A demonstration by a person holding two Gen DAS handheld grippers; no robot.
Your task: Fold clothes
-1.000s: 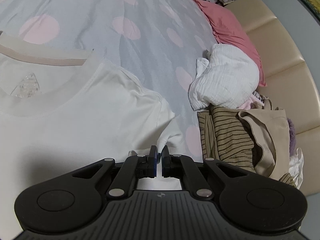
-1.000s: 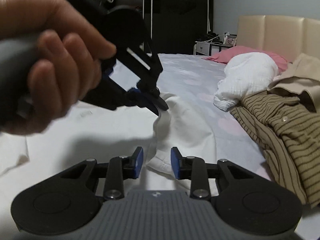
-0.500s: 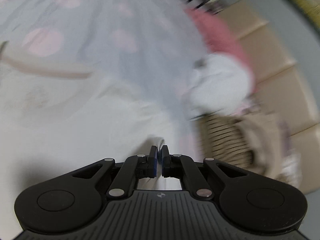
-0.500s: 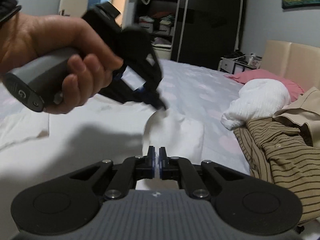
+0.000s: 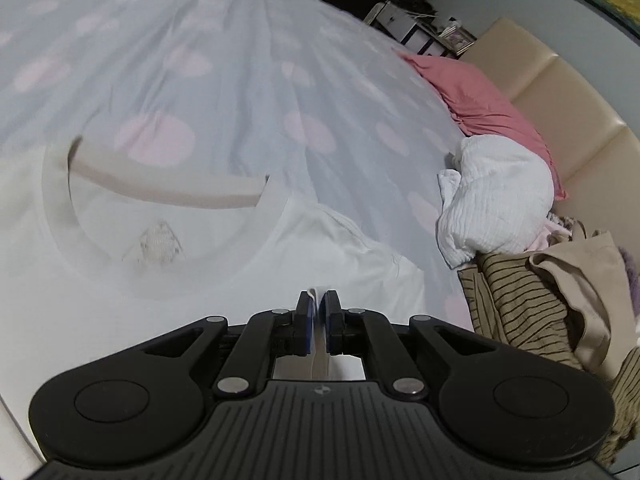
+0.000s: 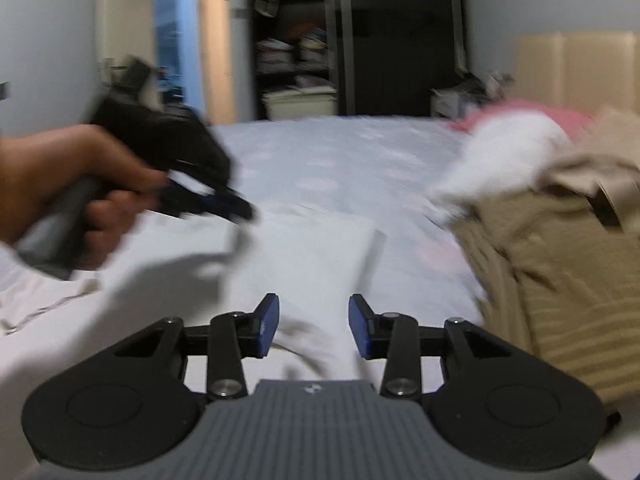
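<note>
White t-shirt (image 5: 208, 304) lies flat on the bed (image 5: 240, 80), sleeve fold underway. Left tongs (image 5: 318, 316) clamp the sleeve edge. Right tongs (image 6: 313, 326) have just been opening, nothing between them. Body folds undone; clothes pile (image 5: 540, 304) untouched.

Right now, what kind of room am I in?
Almost certainly a bedroom. There is a bed with a pale spotted sheet, a pink pillow against a padded beige headboard, and a dark wardrobe at the far wall. A white T-shirt lies spread on the bed beside a pile of clothes.
</note>
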